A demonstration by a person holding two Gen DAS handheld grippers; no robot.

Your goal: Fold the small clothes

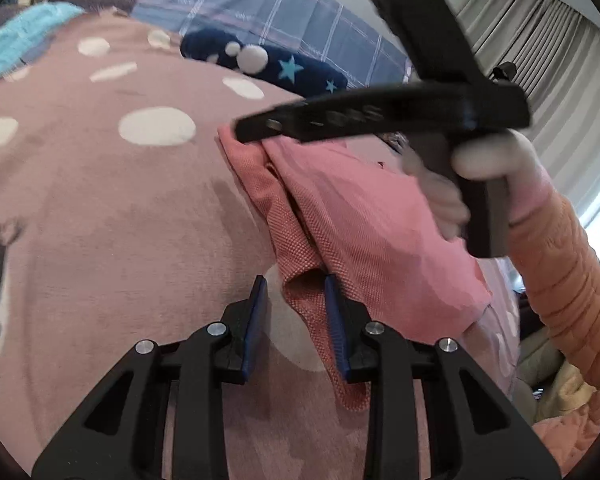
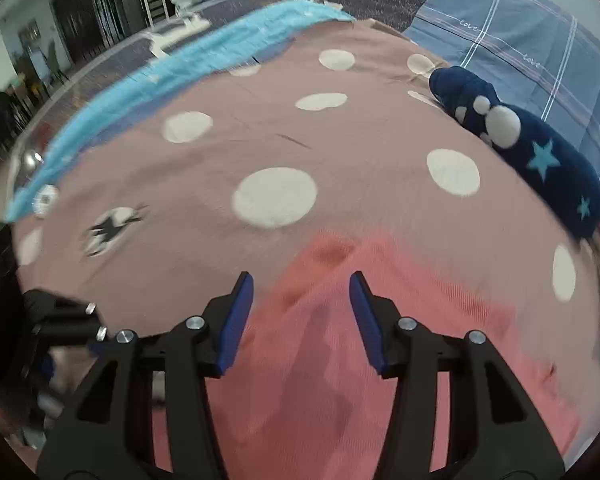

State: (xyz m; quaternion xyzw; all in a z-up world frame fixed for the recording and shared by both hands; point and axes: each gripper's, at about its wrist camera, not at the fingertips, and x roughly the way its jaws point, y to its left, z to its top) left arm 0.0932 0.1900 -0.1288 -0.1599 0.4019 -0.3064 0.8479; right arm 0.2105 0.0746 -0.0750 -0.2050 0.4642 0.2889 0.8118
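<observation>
Where the pink garment [image 1: 364,224] lies crumpled on the spotted blanket [image 1: 100,184], centre right of the left wrist view: left tongs [image 1: 296,304] apart, a cloth edge hanging between the blue pads, not pinched. Right tongs [image 1: 260,132] above the garment's upper corner, fingertip end blurred, cannot tell apart or together there. Lower centre of the right wrist view: right tongs [image 2: 301,300] apart over the garment [image 2: 320,360]. Navy starred garment [image 2: 540,152] upper right.

Small pink woven garment [image 1: 352,216], partly folded, creased, lying on a dusty-pink spotted blanket [image 1: 100,200]
</observation>
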